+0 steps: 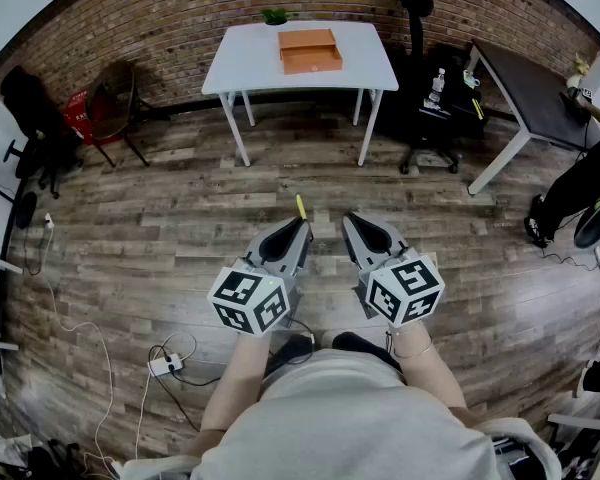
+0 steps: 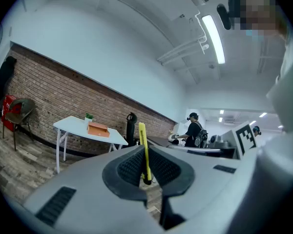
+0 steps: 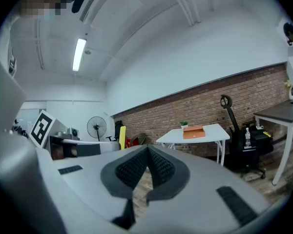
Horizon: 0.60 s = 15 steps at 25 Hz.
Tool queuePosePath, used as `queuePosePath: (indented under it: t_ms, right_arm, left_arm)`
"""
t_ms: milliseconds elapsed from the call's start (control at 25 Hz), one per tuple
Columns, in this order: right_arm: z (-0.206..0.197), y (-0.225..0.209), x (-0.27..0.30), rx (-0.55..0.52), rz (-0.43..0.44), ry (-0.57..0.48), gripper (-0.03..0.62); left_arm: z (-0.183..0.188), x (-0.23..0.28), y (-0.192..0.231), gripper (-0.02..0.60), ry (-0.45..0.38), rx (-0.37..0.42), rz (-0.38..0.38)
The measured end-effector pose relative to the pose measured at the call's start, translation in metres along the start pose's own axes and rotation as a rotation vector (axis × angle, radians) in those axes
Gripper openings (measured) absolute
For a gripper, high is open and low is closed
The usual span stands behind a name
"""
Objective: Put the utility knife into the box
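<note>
Yellow utility knife (image 2: 143,147): only a thin, upright strip of its body shows in the left gripper view. Its lower end is buried between the dark ribbed pads (image 2: 128,168), so its full length cannot be read. Blade out or in: cannot tell. In the head view only a short yellow tip (image 1: 301,206) sticks out past the jaw ends.

Left gripper (image 1: 303,225): jaws pinched on the knife, held low in front of the person, over the wood floor (image 1: 180,218).

Right gripper (image 1: 349,219): just beside the left one. Its own view shows the jaws (image 3: 147,153) pressed together with nothing between them.

Both hands are covered by the marker cubes (image 1: 248,301); only the forearms show below them.

Orange box (image 1: 310,50): lies on the white table (image 1: 250,63) by the brick wall, well apart from both grippers. Its interior is too small to make out in the head view. In both gripper views it is seen side-on (image 2: 98,129) (image 3: 194,132), top not visible. A small green plant (image 1: 274,15) stands at the table's far edge, near the box.
</note>
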State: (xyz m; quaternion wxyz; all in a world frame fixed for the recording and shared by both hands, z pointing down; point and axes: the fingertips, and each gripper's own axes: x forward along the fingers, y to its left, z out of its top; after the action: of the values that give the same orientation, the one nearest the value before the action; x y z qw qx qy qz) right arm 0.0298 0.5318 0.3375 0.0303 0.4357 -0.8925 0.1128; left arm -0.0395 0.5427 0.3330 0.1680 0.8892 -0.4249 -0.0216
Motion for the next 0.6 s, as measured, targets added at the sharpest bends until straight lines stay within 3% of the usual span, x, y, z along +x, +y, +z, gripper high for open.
queuePosePath:
  t_ms: [160, 600]
  right_arm:
    - [-0.012, 0.009, 0.000, 0.000, -0.003, 0.020, -0.002]
    - [-0.003, 0.027, 0.006, 0.034, 0.004, -0.012, -0.002]
  left_arm:
    - [-0.008, -0.007, 0.001, 0.025, 0.044, 0.051, 0.008]
    - [-0.008, -0.016, 0.012, 0.025, 0.052, 0.028, -0.020]
